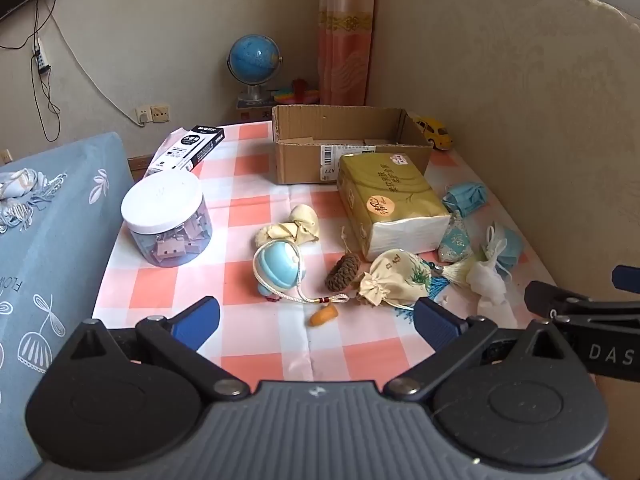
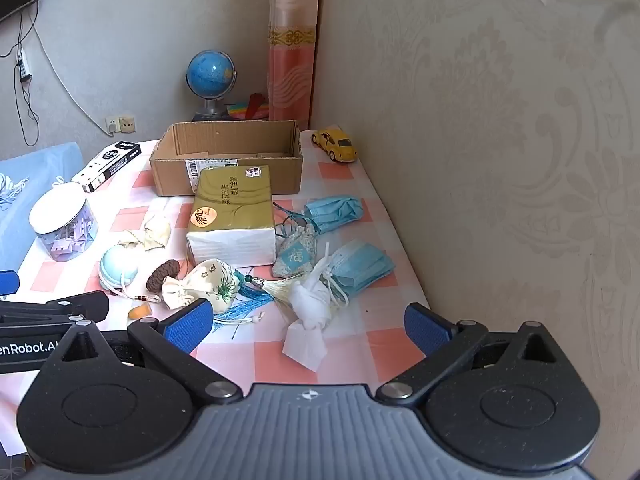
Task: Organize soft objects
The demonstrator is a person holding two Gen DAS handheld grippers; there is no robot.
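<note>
Your left hand-held gripper (image 1: 318, 322) hangs with its blue pads spread wide and empty over the near edge of the pink-and-white checked worktop (image 1: 256, 340); just past it lie a small orange earplug (image 1: 324, 316) and a cream embroidered drawstring pouch (image 1: 394, 282). Your right hand-held gripper (image 2: 310, 322) is likewise spread and empty, above a crumpled white tissue bundle (image 2: 310, 304). Beyond that sit two blue folded face masks (image 2: 360, 266), touching the bundle. Farther off, a gold-wrapped tissue pack (image 2: 232, 216) stands directly in front of the open brown cardboard box (image 2: 226, 148). The left view alone shows the whole clear jar with a white lid (image 1: 166, 220) and the blue bedspread (image 1: 48, 240); the right view shows the entire yellow toy car (image 2: 335, 144) at the far right.
</note>
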